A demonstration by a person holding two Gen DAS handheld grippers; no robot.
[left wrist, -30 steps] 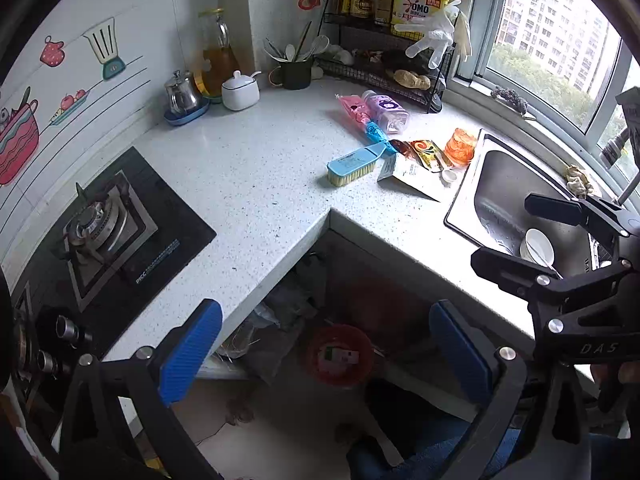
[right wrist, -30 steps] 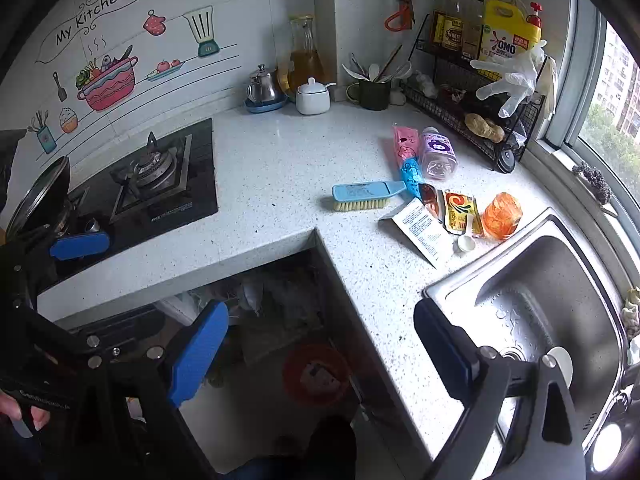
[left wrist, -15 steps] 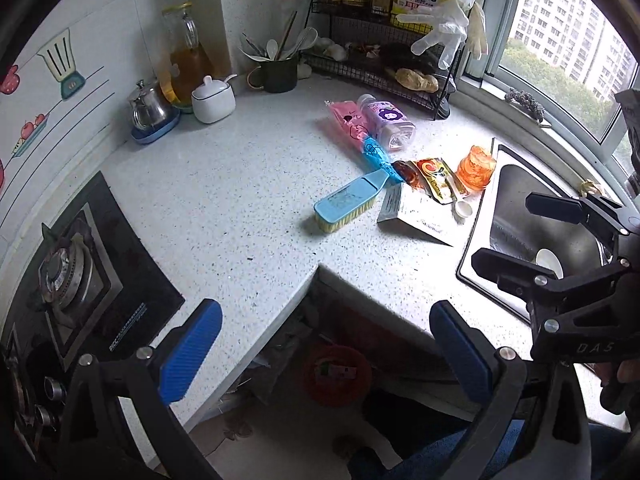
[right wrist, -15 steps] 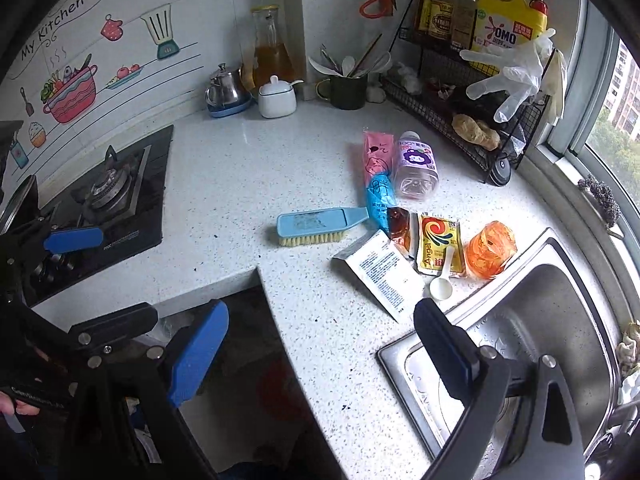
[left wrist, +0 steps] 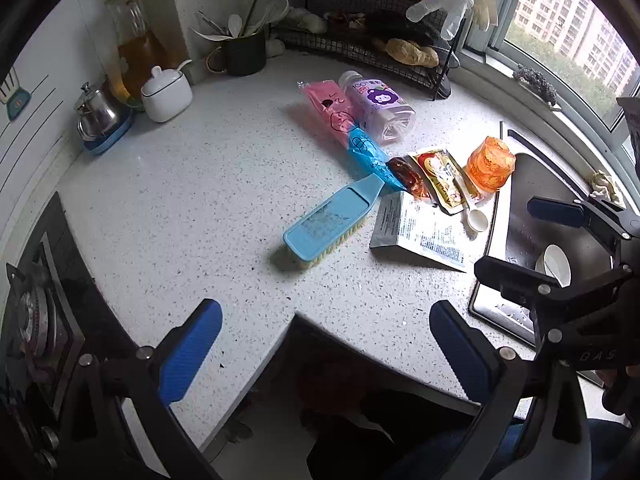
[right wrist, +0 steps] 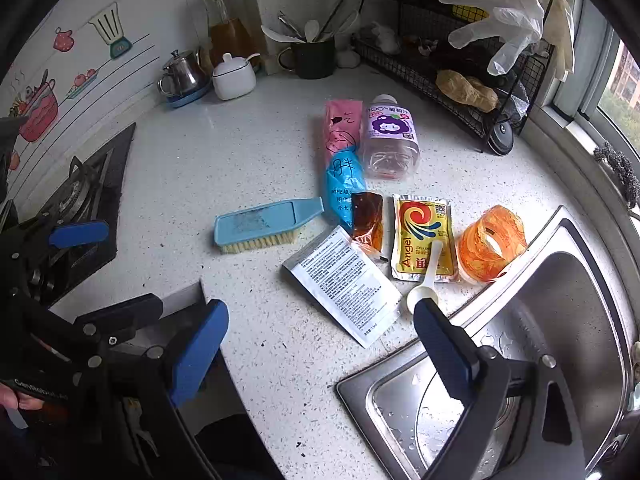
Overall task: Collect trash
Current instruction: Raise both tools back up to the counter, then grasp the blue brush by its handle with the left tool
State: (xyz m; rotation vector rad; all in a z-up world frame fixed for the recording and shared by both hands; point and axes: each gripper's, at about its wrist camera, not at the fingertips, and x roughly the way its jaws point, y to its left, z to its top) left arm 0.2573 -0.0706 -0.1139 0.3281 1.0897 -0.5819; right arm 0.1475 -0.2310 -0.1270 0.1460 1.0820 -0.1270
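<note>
The left gripper (left wrist: 326, 344) hangs released over the inner corner of the counter edge, its blue pads wide apart and holding nothing. The right gripper (right wrist: 320, 340) is likewise spread wide and empty, one pad over the counter edge, the other above the rim of the steel sink (right wrist: 568, 320).

Nearest on the speckled white counter (right wrist: 240, 152) lies a white printed sachet (right wrist: 344, 276), flat, with a small white plastic scoop (right wrist: 426, 280) just beside it; the scoop's handle rests on a yellow "Angel" packet (right wrist: 420, 236). An orange crumpled plastic cup (right wrist: 490, 244) sits by the sink rim, touching the packet's edge. A dark brown sauce packet (right wrist: 368, 220) lies between the yellow packet and a blue wrapper (right wrist: 340, 184). To the left, a light blue scrub brush (right wrist: 264, 226) rests bristles toward the viewer, its handle tip touching the blue wrapper.

Farther on, a pink wrapper (right wrist: 340, 128) and an empty clear bottle with a purple label (right wrist: 390, 136) lie side by side.

At the back wall stand a white sugar pot (right wrist: 234, 76), a steel teapot (right wrist: 184, 74), a dark mug of utensils (right wrist: 314, 54) and a black wire rack (right wrist: 460, 80) with a clear glove (right wrist: 504, 24) draped on it. The gas hob (right wrist: 76, 196) is at the left.
</note>
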